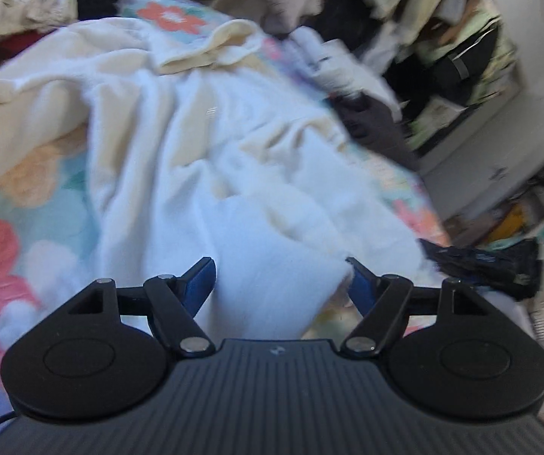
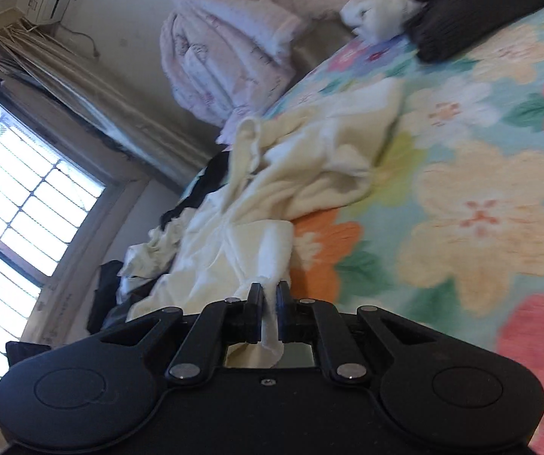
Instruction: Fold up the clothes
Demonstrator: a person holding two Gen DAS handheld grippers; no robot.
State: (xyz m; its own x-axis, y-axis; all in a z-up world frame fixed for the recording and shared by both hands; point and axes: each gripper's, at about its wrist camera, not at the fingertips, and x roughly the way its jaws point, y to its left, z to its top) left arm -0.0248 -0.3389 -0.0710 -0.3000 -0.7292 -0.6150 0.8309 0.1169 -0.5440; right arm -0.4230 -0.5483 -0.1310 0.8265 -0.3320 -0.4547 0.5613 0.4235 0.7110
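Cream fleece garment (image 1: 204,144) is spread, rumpled, across a bed covered by a floral quilt (image 1: 14,204). One edge of it is pinched between the closed blue-padded fingers of the right claw (image 2: 270,295), with a strip of cloth drawn back between them, probably so that this end can be pulled straight for a fold. The left claw (image 1: 281,276) is held wide open with a free flap of the garment lying between its fingers, apparently ready to close on it.

Only the left wrist view shows a cluttered shelf (image 1: 472,76) and dark clothes (image 1: 488,265) at the bed's edge. Only the right wrist view shows a barred window (image 2: 18,197), a pink quilted bundle (image 2: 230,49) and a dark knitted item (image 2: 476,7) further up the bed.
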